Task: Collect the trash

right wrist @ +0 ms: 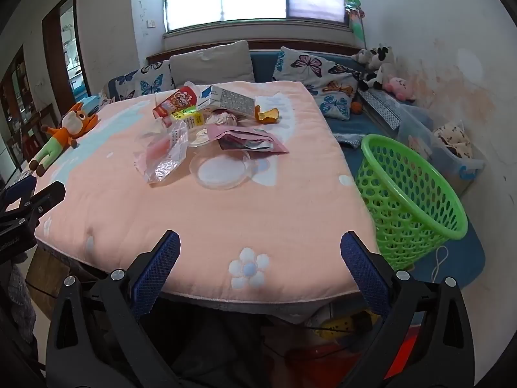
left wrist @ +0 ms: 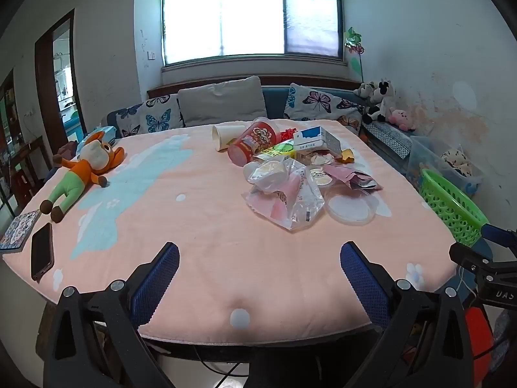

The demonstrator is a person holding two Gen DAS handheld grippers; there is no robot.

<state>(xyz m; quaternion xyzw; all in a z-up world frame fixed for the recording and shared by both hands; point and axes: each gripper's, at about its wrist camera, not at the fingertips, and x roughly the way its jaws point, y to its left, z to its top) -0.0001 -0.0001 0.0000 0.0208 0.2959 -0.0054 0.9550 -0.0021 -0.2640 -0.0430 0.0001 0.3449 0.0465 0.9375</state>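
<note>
Both tongs released, jaws at full spread, nothing between the pads: left tongs (left wrist: 259, 260) and right tongs (right wrist: 260, 249) hover over the near edge of the worktop (left wrist: 206, 252), angled down. Trash pile (left wrist: 290, 174) sits past mid-worktop toward the far right, well apart from both. Green basket (right wrist: 416, 194) stands off the right edge, beside the right tongs. Best opener, as a judgement: right side takes the nearest pieces, clear round lid (right wrist: 221, 169) or crinkled plastic bag (right wrist: 164, 158). Pinch the bag at a raised fold; flat lid likely needs an edge grab. Leave plush toy (left wrist: 82, 174) and phone (left wrist: 42, 252) alone.
</note>
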